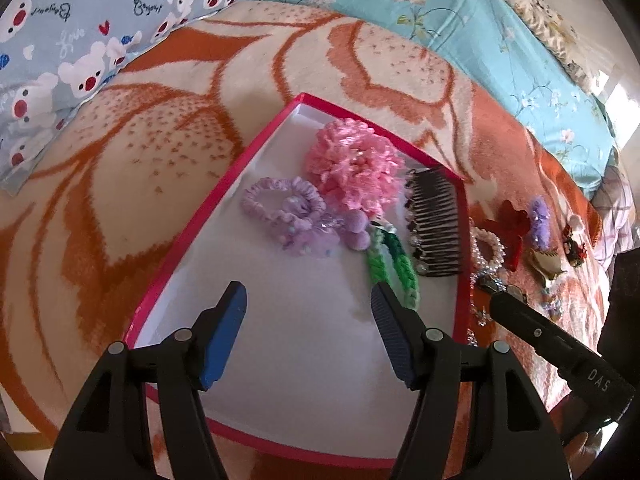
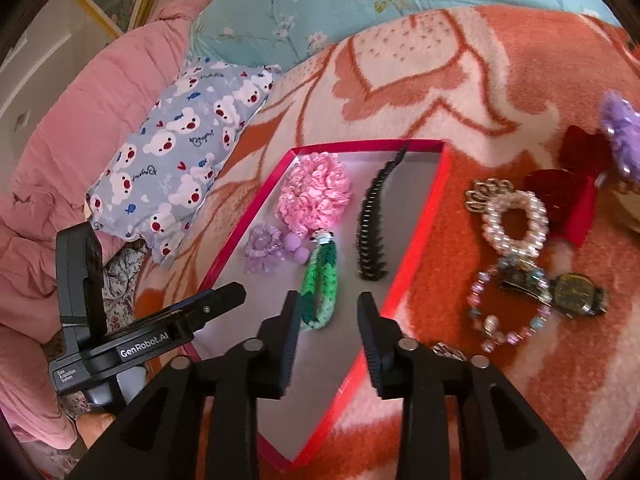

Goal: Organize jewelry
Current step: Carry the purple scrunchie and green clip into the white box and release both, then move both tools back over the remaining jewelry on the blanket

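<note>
Both the left gripper (image 1: 308, 300) and right gripper (image 2: 328, 308) hang open and empty over the red box (image 1: 462, 240); the green braided band (image 2: 320, 292) near its right edge could snag on a careless pass

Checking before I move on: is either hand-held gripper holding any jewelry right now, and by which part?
Nothing is held. The left hand-held gripper and right hand-held gripper are both open and empty.

Left tool (image 1: 308, 292) is pointing steeply down, fingers standing wide apart, nothing between the pads. Right tool (image 2: 328, 300) is tilting down less steeply, fingers parted narrower, also gripping nothing. Left sits to the left of right, both near, aiming far.
</note>
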A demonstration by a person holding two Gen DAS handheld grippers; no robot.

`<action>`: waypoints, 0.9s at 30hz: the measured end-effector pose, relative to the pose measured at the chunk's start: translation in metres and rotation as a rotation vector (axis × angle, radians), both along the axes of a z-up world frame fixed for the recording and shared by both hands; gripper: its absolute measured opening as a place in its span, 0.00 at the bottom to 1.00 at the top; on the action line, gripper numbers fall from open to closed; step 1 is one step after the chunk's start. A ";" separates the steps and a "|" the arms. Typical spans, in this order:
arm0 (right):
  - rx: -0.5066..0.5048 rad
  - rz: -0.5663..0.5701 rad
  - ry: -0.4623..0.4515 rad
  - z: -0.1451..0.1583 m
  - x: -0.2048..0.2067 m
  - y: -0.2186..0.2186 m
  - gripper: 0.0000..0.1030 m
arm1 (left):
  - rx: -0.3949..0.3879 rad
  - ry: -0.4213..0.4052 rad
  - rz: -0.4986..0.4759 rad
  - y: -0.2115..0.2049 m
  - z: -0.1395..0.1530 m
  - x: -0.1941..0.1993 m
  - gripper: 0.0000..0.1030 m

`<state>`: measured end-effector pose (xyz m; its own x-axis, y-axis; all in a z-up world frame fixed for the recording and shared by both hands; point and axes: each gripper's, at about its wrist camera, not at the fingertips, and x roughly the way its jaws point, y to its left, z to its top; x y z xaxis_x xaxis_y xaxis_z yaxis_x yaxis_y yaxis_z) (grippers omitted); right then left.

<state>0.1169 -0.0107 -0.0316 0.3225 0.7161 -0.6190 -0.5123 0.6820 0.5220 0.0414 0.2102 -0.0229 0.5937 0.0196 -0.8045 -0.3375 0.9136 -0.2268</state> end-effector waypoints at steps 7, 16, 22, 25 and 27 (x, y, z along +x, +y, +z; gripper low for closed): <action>0.013 -0.065 0.004 0.002 -0.005 -0.044 0.37 | 0.007 -0.015 -0.041 -0.022 0.010 -0.006 0.62; 0.008 -0.170 0.008 0.001 -0.007 -0.101 0.39 | 0.020 -0.029 -0.115 -0.058 0.020 -0.007 0.62; 0.007 -0.224 0.008 0.000 -0.009 -0.131 0.41 | 0.023 -0.030 -0.164 -0.079 0.024 -0.005 0.62; 0.003 -0.248 0.008 -0.001 -0.011 -0.145 0.41 | 0.027 -0.029 -0.189 -0.090 0.024 -0.003 0.62; 0.006 -0.264 0.010 -0.002 -0.011 -0.154 0.42 | 0.029 -0.026 -0.207 -0.098 0.025 -0.001 0.62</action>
<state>0.1056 -0.1643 -0.0332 0.4927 0.6113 -0.6193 -0.3113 0.7884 0.5305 0.0408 0.1118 0.0017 0.6083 -0.0822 -0.7894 -0.1365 0.9690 -0.2061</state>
